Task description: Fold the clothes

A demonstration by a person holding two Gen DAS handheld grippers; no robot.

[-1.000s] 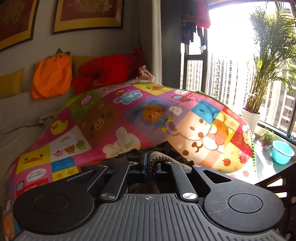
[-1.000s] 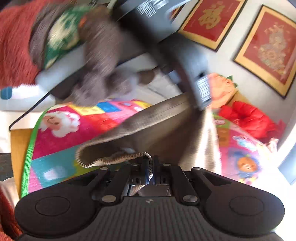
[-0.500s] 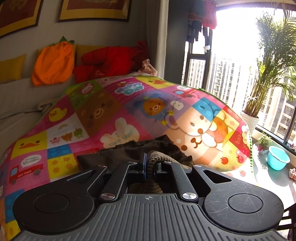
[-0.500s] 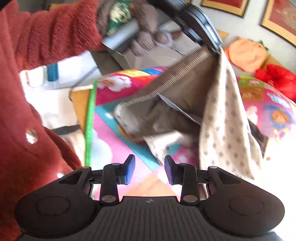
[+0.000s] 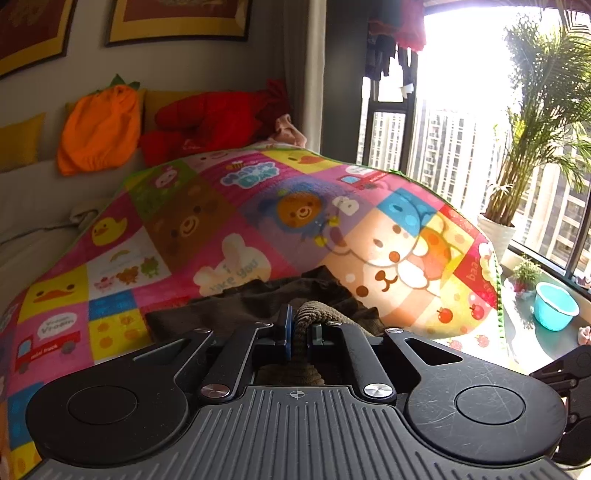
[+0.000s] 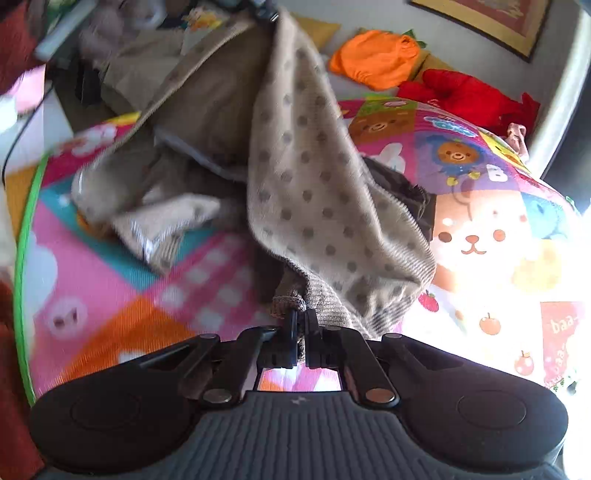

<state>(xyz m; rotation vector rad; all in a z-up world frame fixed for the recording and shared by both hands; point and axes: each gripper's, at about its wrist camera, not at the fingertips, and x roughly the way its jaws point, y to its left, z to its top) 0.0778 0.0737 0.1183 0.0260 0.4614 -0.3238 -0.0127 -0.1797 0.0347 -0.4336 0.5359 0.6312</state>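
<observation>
A beige knit sweater with grey dots [image 6: 306,192] hangs over the cartoon play mat [image 6: 480,229], stretched between both grippers. My right gripper [image 6: 303,325] is shut on its ribbed hem low down, the cloth bunched between the pads. Up at the top of the right wrist view the left gripper [image 6: 264,11] holds the sweater's raised edge. In the left wrist view my left gripper [image 5: 301,328] is shut on a ribbed fold of the sweater [image 5: 314,312]. A dark brown garment [image 5: 258,299] lies on the mat [image 5: 207,229] just beyond it.
An orange pumpkin cushion [image 5: 99,129] and a red plush [image 5: 218,122] sit against the back wall. A potted palm [image 5: 532,147] and a teal basin [image 5: 556,310] stand by the window at right. A person's red fuzzy sleeve [image 6: 14,33] shows at upper left.
My right gripper let go of the sweater's edge, opened, dropped lower and rolled, then shut on the ribbed hem. The left gripper kept its hold, nearly still.
</observation>
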